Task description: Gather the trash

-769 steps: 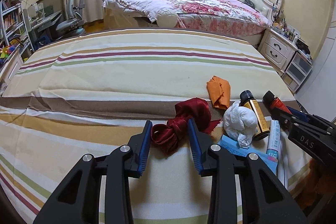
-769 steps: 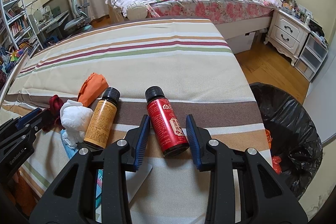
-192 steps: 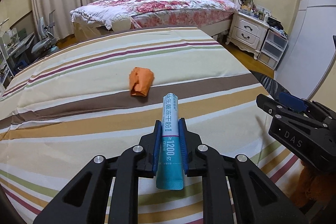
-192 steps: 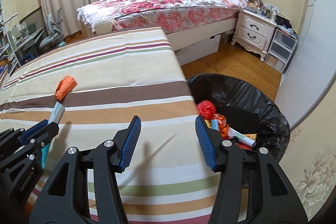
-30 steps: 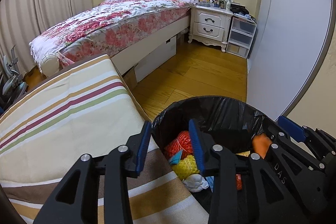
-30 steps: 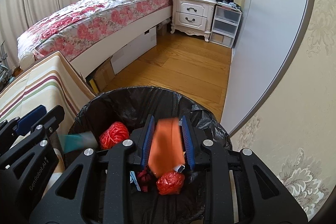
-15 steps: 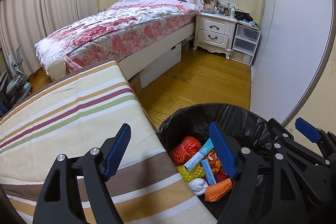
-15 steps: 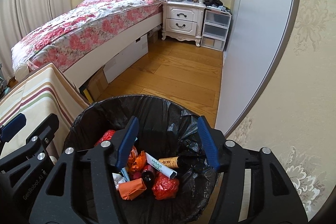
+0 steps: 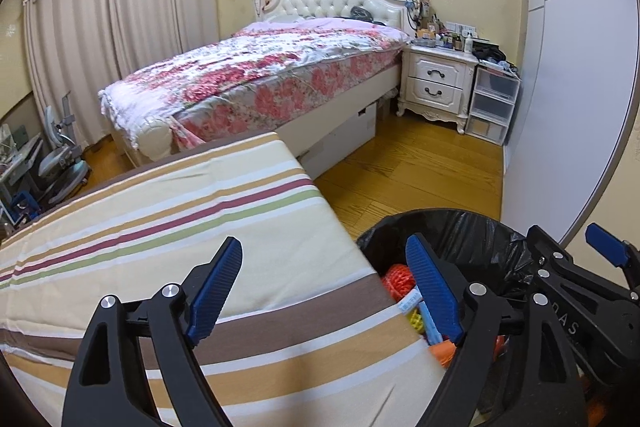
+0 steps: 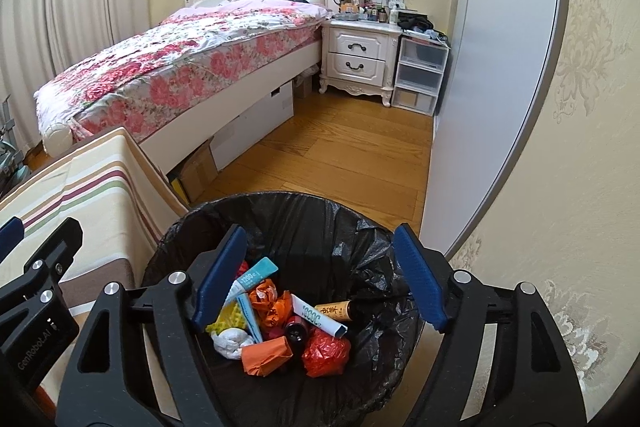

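Down at the bottom centre of the right wrist view, the orange wad (image 10: 266,354) now lies loose in the bin (image 10: 320,223), on top of the pile; a second ago it was clamped in the right gripper (image 10: 318,277) over the bin. The tube (image 10: 252,278) from the left gripper (image 9: 326,289) is also in there, leaning at the left of the pile, next to the red bag (image 10: 326,351) and the brown bottle (image 10: 334,311). Both drops done.

Striped bench (image 9: 160,227), left half of the left wrist view, shows no trash on the part in view; its far left is cut off. Judgement: collection looks finished or nearly so.

Fingers: right pair spread wide, empty, touching nothing, hanging over the bin mouth. Left pair also spread wide and empty, one finger (image 9: 216,283) over the bench edge, the other over the bin rim at lower right of that view. Right gripper body shows at that frame's right edge.
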Available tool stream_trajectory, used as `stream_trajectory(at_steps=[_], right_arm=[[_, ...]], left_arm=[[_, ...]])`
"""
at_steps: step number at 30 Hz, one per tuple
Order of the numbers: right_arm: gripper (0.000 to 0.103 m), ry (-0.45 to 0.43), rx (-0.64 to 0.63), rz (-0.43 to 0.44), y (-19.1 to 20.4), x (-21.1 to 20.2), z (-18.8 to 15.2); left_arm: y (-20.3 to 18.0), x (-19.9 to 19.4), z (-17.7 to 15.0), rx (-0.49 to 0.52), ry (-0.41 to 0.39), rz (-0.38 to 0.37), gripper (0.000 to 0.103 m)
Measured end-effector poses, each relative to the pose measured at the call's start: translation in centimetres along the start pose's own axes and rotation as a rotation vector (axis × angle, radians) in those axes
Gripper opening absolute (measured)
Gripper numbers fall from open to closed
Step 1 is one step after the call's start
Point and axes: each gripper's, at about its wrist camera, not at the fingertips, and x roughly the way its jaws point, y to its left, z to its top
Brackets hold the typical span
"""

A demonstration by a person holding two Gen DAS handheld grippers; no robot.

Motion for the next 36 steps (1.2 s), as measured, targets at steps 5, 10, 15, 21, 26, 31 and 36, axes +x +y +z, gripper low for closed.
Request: stream_trajectory(at_steps=[5, 10, 15, 21, 26, 31, 36], right_arm=[[0.078, -0.024, -0.028, 0.022, 0.8, -1.6, -0.3], [0.08, -0.04, -0.053, 0.041, 1.2, -3.2, -0.9], [0.081, -0.048, -0.074, 0.066, 1.7, -5.0, -1.7], [0.082, -0.062, -0.109, 0.093, 2.4, -6.6, -2.5], [0.082, -0.074, -0.125, 0.114, 2.9, -7.8, -3.0], [0.083, -0.085, -0.132, 0.125, 3.1, -8.6, -3.4], [0.083, -0.095, -0.136, 0.131, 3.2, -9.1, -3.5]], left_arm=[[1.2, -1.9, -0.6, -0.014, -0.028, 0.047, 0.084], [2.7, -3.6, -1.5, -0.047, -0.036, 0.069, 0.085], [4.0, -5.1, -2.4, -0.07, -0.041, 0.1, 0.085], [4.8, -6.7, -3.5, -0.082, -0.046, 0.15, 0.085], [5.7, -8.0, -4.5, -0.109, -0.049, 0.168, 0.085], [5.9, -8.9, -5.0, -0.115, -0.057, 0.181, 0.085], [6.1, -9.3, -5.3, -0.126, -0.063, 0.186, 0.085]])
